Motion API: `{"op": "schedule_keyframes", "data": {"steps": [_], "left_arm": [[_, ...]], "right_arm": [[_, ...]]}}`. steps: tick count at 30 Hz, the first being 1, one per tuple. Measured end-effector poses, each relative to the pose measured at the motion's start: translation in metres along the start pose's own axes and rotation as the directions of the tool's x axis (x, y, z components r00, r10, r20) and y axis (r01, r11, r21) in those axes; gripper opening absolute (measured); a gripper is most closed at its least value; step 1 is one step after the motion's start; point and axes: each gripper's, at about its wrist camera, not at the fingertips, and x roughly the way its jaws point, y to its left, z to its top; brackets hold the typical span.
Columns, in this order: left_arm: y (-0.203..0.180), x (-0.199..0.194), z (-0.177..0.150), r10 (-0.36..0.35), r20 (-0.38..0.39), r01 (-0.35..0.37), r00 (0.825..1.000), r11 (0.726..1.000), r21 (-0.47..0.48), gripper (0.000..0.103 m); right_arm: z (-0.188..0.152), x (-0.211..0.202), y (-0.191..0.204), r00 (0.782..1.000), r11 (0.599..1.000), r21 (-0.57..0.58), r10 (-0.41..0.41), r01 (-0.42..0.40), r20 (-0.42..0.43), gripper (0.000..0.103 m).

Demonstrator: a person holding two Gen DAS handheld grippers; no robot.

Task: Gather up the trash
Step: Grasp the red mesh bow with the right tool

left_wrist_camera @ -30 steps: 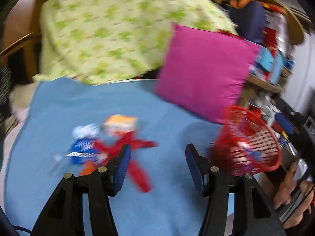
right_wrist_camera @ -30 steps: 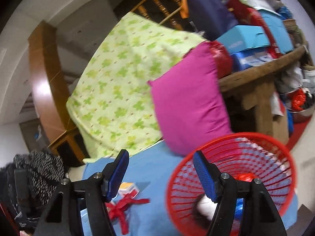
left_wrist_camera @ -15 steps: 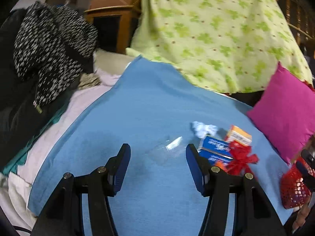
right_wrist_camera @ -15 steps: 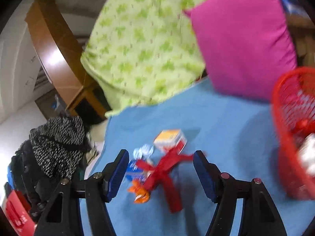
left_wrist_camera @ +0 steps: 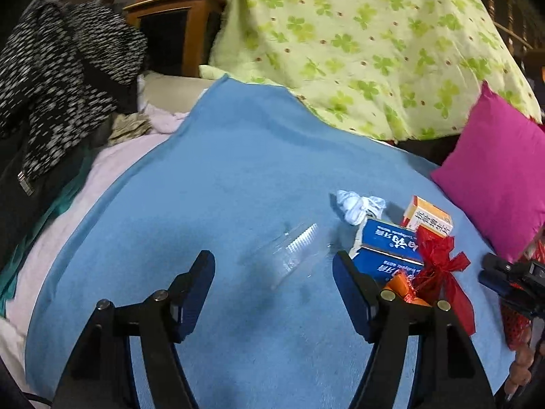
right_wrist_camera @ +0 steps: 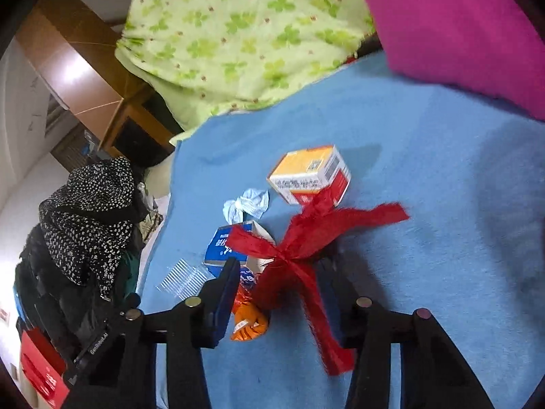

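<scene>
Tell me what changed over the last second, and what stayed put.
Both grippers swung from the red basket to the trash pile. The right gripper came down around the red ribbon bow, jaws closing, not yet pressing. The left gripper lined up on the clear plastic cup, jaws opening. The trash on the blue blanket lies unmoved.

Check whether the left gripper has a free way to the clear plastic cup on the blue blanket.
Probably yes. The clear plastic cup lies on its side just ahead of the left gripper, whose jaws are opening with nothing between them. The blue toothpaste box sits close beside it.
</scene>
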Motion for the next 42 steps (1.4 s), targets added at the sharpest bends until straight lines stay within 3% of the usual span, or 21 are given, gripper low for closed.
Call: {"op": "schedule_keyframes", "data": {"steps": [6,11,14,16,18,20,23,26,27,28,33,38,42], "left_arm": [[-0.013,0.017,0.008,-0.037,0.010,0.036,0.999,0.996,0.077,0.072],[-0.009,0.034,0.011,-0.100,-0.045,0.102,0.994,0.993,0.054,0.072],[-0.011,0.039,0.008,-0.167,-0.089,0.171,0.982,0.984,0.046,0.063],[-0.015,0.042,0.003,-0.212,-0.131,0.220,0.968,0.974,0.046,0.051],[-0.017,0.043,-0.001,-0.260,-0.164,0.269,0.952,0.963,0.033,0.046],[-0.019,0.041,-0.004,-0.299,-0.190,0.311,0.935,0.950,0.035,0.045],[-0.018,0.033,-0.005,-0.328,-0.198,0.340,0.924,0.940,0.029,0.045],[-0.008,0.018,-0.002,-0.329,-0.152,0.335,0.932,0.942,0.011,0.047],[-0.004,0.014,-0.001,-0.323,-0.136,0.326,0.937,0.945,0.006,0.053],[0.002,0.011,0.001,-0.307,-0.116,0.309,0.945,0.951,-0.002,0.062],[0.014,0.002,0.005,-0.183,-0.036,0.184,0.982,0.983,0.004,0.076],[-0.013,0.011,-0.001,-0.186,-0.057,0.191,0.981,0.976,0.101,0.077],[-0.041,0.025,-0.011,-0.119,-0.079,0.132,0.990,0.973,0.189,0.079]], "right_arm": [[0.003,0.031,0.002,0.998,1.000,0.016,-0.019,0.020,-0.063,0.047],[0.004,0.057,0.002,0.991,0.997,0.025,-0.065,0.069,-0.119,0.048],[0.004,0.065,-0.001,0.990,0.996,0.053,-0.068,0.076,-0.126,0.048],[0.004,0.069,-0.001,0.989,0.995,0.058,-0.070,0.078,-0.132,0.048],[0.002,0.075,0.000,0.986,0.995,0.045,-0.084,0.092,-0.144,0.048],[0.000,0.080,0.004,0.979,0.992,0.001,-0.127,0.129,-0.158,0.047],[-0.002,0.083,0.008,0.972,0.985,-0.049,-0.172,0.166,-0.158,0.036],[-0.002,0.079,0.009,0.968,0.978,-0.081,-0.202,0.192,-0.146,0.027],[-0.002,0.077,0.008,0.967,0.976,-0.084,-0.209,0.199,-0.142,0.027],[-0.002,0.075,0.008,0.967,0.976,-0.087,-0.213,0.202,-0.139,0.027],[0.003,0.055,0.001,0.963,0.963,-0.107,-0.257,0.248,-0.077,0.027],[0.007,0.031,-0.006,0.970,0.967,-0.091,-0.243,0.240,-0.025,0.027],[0.004,0.014,0.001,0.977,0.971,-0.105,-0.215,0.215,0.012,0.027]]}}
